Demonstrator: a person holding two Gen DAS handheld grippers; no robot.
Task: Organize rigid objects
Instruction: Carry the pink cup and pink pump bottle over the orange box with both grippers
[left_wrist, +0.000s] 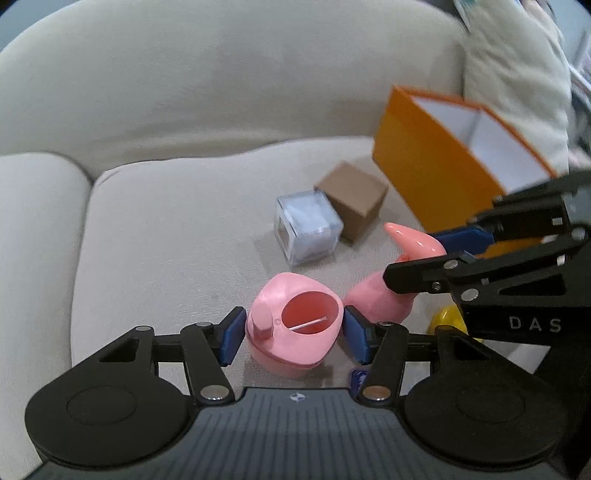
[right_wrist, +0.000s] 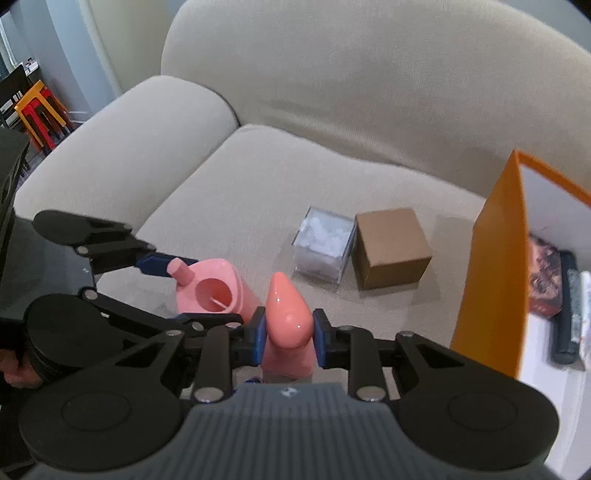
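- The left hand-held gripper straddles a pink container with a round opening on top and a short spout. Its blue pads sit on either side of the container; small gaps show at both sides, so the jaws stand open around it, not clamped.
- The pink container rests on the beige sofa seat cushion.
- The right hand-held gripper is closed on a pink cone-tipped piece; both blue pads press against its sides.
- The cone-tipped piece stands just beside the pink container, to its right.
- A clear cube box with white contents and a brown cardboard cube sit side by side on the cushion, touching or nearly so, beyond the pink items.
- An orange bag with a white interior stands open at the right, near the cardboard cube; flat items lie inside it.
- A yellow object is partly hidden behind the right hand-held gripper in the left wrist view.
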